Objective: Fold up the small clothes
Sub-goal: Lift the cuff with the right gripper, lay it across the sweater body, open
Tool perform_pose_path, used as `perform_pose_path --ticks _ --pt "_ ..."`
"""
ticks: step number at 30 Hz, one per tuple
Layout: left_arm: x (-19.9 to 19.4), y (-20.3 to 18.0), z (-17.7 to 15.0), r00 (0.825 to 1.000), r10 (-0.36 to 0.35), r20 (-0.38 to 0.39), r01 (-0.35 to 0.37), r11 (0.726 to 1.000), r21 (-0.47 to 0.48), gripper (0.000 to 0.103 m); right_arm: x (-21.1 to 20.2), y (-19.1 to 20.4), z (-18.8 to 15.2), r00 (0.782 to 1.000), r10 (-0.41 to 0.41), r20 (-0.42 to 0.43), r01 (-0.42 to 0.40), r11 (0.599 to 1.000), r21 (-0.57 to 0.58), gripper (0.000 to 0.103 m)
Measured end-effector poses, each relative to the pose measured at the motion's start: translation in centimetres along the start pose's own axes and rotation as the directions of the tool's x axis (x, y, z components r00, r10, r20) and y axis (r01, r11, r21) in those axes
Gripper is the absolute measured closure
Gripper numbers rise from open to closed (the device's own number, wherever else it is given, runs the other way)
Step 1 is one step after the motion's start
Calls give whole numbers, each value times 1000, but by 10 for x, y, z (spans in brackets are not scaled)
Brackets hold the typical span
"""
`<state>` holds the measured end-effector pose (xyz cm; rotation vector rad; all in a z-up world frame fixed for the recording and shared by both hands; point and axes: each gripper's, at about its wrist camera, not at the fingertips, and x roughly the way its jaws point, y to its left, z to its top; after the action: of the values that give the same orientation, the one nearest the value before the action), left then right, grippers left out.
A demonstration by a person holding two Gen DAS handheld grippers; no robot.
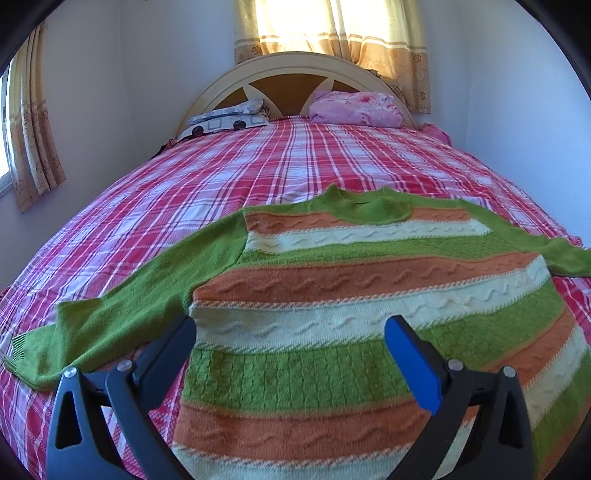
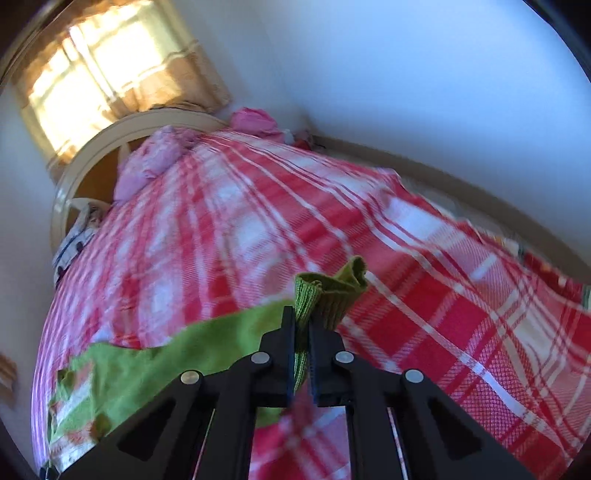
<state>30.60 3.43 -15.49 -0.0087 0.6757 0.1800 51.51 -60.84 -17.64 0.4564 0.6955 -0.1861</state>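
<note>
A small knitted sweater [image 1: 332,288] with green, orange and cream stripes lies spread flat on the plaid bed [image 1: 221,173], both green sleeves stretched out sideways. My left gripper [image 1: 291,328] hovers open over the sweater's lower left part, its black and blue fingers wide apart with nothing between them. In the right wrist view my right gripper [image 2: 302,325] is shut on the ribbed green cuff [image 2: 328,291] of the sweater's right sleeve [image 2: 177,350]. The cuff bunches up above the jaws and the sleeve trails down to the left, lifted off the bedspread [image 2: 424,295].
A cream headboard [image 1: 295,70] stands at the far end under a curtained window [image 1: 332,26]. A pink blanket [image 1: 354,109] and a patterned pillow [image 1: 229,120] lie by it. White walls close in on both sides of the bed.
</note>
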Motion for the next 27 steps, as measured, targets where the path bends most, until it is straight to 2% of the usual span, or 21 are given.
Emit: perform_pose_path --ticks 6,12,19,27 --pt "-14 12 -1 1000 -16 26 16 1000 -23 0 -45 79 17 994 78 75 -67 986 -150 98" --pt "-20 25 -6 999 -26 29 28 999 -47 0 -80 169 19 980 171 106 -132 944 -302 98" --pt "-27 45 -9 999 -33 40 37 995 -96 0 -114 263 3 953 287 101 -216 871 -441 98" --pt "-29 57 -14 998 -46 46 51 991 -125 0 -144 367 -36 916 396 56 -289 752 -592 98"
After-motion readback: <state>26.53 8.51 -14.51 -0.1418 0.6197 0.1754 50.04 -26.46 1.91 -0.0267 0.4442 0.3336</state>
